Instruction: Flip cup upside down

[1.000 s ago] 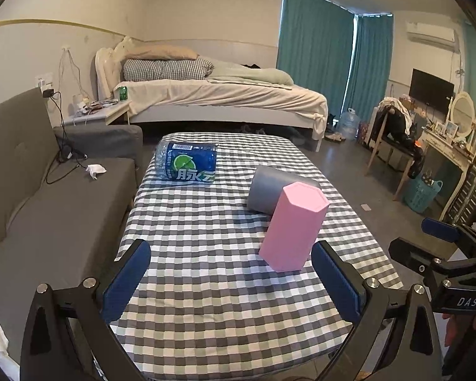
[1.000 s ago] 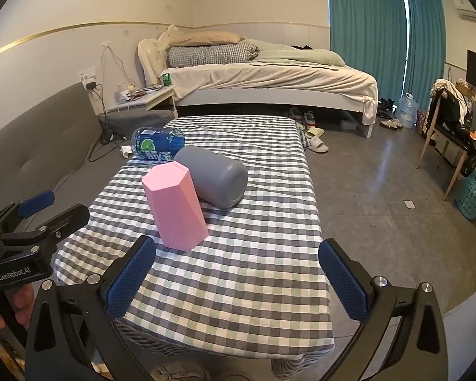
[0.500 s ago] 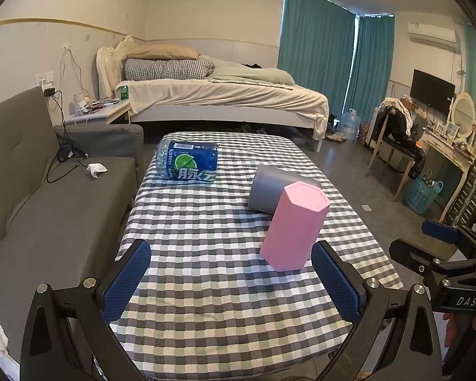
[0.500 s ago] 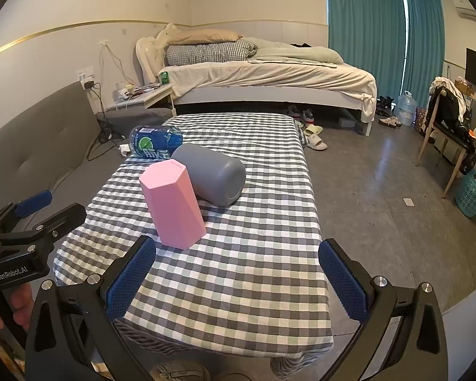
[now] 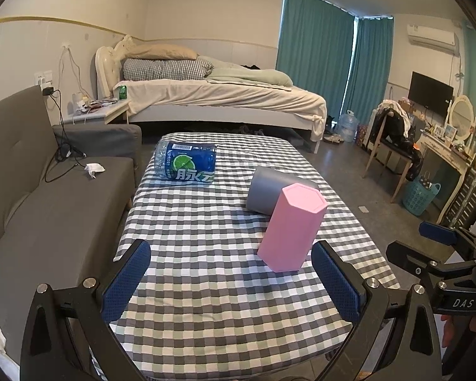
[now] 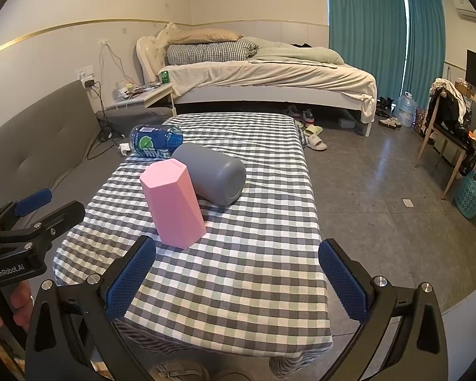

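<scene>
Pink cup (image 5: 291,228) stood on my tabletop (image 5: 206,273), ahead of both grippers' wide-apart jaws, touching neither.

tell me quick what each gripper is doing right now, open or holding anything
Left gripper: open, holding nothing, short of the pink cup.
Right gripper: open, holding nothing.

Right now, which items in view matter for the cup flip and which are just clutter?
Job:
- pink hexagonal cup, standing on the checked table, closed end up
- grey cup, lying on its side, touching the pink one
- left gripper and right gripper, both open and empty

Clutter:
- blue labelled bottle, lying down
- grey sofa
- bed
</scene>
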### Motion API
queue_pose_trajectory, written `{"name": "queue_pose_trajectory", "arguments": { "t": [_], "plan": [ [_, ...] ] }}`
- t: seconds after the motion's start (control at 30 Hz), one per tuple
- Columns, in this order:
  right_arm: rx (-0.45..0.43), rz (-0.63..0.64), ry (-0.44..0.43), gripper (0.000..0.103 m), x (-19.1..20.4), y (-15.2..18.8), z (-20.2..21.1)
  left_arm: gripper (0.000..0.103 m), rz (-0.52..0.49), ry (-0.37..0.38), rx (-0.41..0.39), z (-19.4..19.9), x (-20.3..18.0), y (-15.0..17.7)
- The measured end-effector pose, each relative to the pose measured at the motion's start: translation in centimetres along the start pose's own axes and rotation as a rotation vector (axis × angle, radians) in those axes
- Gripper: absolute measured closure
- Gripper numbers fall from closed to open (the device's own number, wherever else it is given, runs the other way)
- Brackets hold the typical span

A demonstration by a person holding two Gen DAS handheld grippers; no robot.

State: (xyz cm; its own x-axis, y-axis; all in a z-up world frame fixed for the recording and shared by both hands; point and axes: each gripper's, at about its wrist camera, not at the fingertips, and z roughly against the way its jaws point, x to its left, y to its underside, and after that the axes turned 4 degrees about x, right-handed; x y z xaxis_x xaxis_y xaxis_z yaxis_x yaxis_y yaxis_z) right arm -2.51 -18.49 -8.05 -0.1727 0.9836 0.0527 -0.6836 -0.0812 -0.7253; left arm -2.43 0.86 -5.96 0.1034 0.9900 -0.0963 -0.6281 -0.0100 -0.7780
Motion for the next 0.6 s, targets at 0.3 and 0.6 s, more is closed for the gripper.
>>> {"name": "queue_pose_trajectory", "arguments": {
  "t": [0.3, 0.6],
  "plan": [
    [-0.012, 0.012, 0.002, 0.000, 0.47, -0.10, 0.26, 0.000, 0.011, -0.014, -0.004, 0.28, 0.05, -0.15],
    [-0.013, 0.010, 0.021, 0.000, 0.29, -0.20, 0.36, 0.000, 0.009, -0.022, 0.002, 0.65, -0.07, -0.22]
  ]
}}
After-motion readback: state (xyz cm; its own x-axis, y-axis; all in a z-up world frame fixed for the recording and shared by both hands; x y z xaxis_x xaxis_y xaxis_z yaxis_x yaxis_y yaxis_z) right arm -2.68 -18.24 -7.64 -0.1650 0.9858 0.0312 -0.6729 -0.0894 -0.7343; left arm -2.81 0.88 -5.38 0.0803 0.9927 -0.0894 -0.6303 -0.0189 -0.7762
